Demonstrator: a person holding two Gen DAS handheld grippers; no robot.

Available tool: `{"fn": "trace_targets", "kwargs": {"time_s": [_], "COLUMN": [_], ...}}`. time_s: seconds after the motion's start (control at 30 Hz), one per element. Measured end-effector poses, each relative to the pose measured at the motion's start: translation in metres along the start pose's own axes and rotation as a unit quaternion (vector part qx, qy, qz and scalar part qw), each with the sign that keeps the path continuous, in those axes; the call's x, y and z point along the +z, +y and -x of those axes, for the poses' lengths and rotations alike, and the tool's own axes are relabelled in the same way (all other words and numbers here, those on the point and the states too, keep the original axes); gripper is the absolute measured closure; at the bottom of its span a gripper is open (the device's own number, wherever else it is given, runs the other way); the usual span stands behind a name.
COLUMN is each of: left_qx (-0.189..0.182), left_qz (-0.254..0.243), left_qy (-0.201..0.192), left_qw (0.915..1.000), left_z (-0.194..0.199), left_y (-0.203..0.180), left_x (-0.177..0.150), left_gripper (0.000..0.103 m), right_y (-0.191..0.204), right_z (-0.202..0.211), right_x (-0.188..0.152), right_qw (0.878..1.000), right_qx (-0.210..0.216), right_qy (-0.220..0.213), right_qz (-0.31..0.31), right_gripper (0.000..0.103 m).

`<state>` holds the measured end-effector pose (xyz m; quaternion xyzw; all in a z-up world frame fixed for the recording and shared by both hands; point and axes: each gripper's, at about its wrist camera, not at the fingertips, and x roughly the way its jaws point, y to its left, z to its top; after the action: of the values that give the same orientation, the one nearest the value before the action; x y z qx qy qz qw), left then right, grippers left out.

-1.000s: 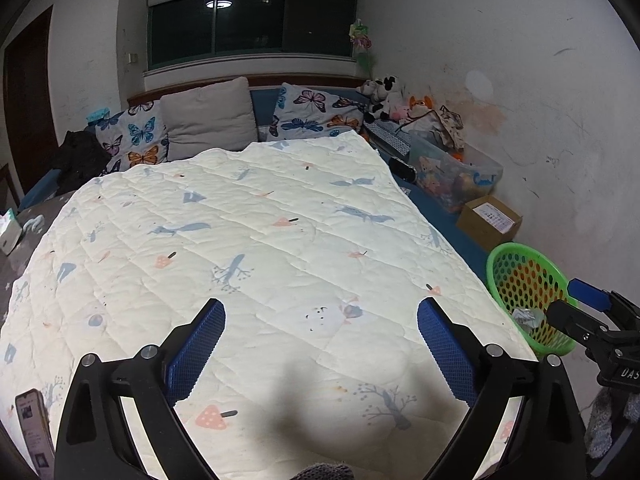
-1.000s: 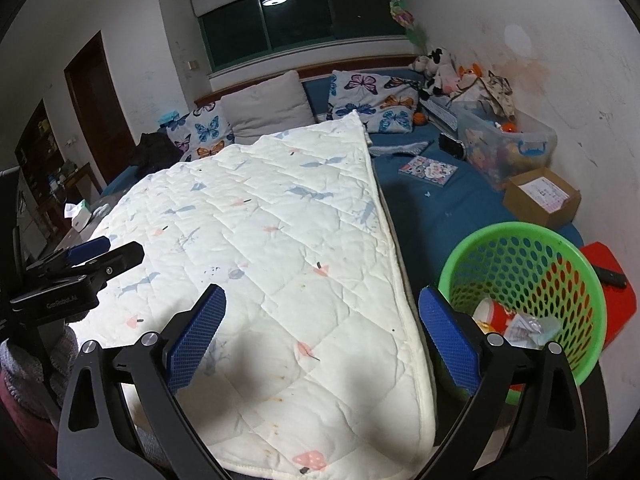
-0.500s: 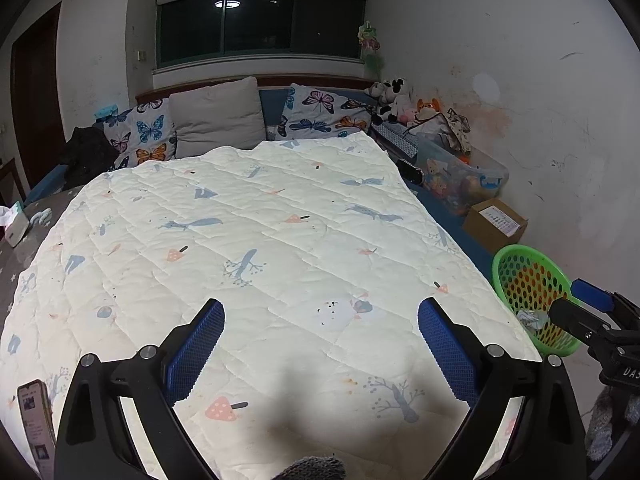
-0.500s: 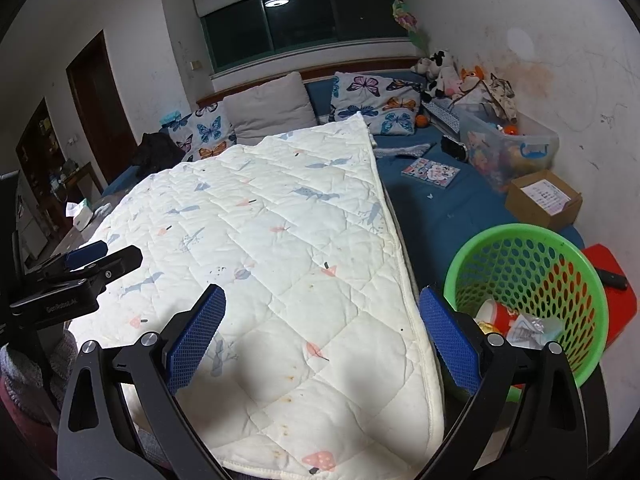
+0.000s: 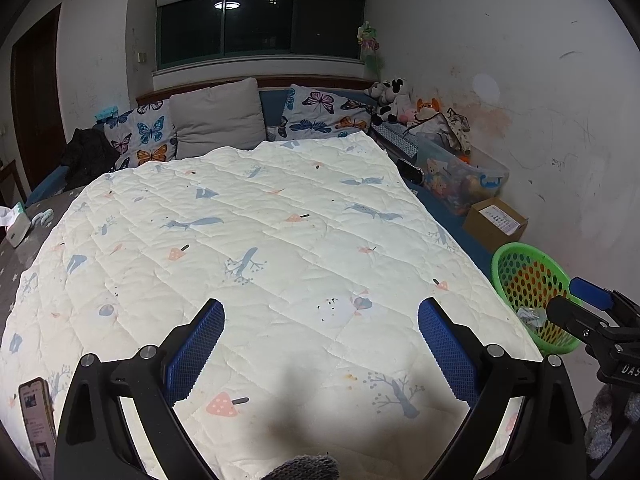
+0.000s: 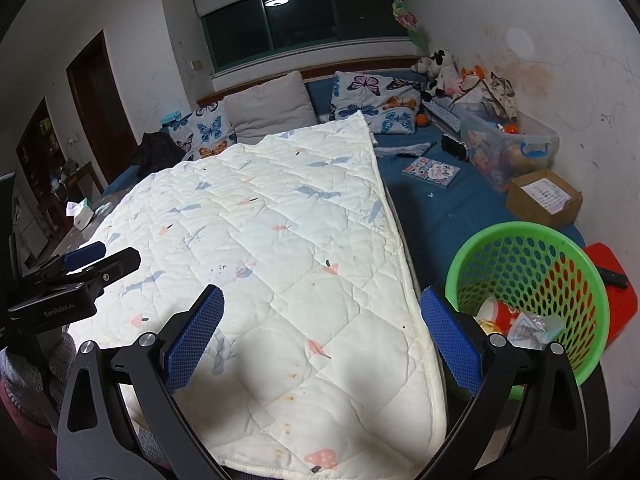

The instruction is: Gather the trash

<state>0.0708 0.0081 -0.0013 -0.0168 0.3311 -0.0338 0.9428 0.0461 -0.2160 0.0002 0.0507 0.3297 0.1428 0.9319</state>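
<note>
Jaws on both grippers stand wide apart with nothing between them. The left gripper (image 5: 320, 344) hangs over the middle of the white quilt (image 5: 256, 248) on the bed, while the right gripper (image 6: 322, 340) sits over the quilt's right edge, its right-hand jaw just beside the green basket (image 6: 600, 312). That basket lies to the right of both grippers, beyond the quilt's edge, and already holds trash (image 6: 520, 320): a red cup and crumpled wrappers. The right gripper is plainly the nearer of the two to it. No loose trash shows on the quilt itself, so I cannot tell which piece comes next. A phone (image 5: 38, 416) lies at the quilt's near left corner, closest to the left gripper, but it does not look like trash.
</note>
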Motion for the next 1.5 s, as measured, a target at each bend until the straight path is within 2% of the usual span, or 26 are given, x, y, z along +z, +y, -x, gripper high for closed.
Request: {"fn": "trace_targets", "kwargs": {"time_s": [1.5], "left_qx": [-0.001], "left_qz": [-0.003], "left_qy": [0.004], "left_qw": [1.0000], "left_z": [-0.0009], "left_y": [-0.0014], "left_x": [-0.0054], "left_gripper": [0.009], "right_y": [0.0021], "right_z": [-0.0040], "right_x": [-0.0024], "right_qw": [1.000], "right_qx": [0.005], "right_qy": [0.007], "right_qz": [-0.002], "right_gripper": [0.005]}}
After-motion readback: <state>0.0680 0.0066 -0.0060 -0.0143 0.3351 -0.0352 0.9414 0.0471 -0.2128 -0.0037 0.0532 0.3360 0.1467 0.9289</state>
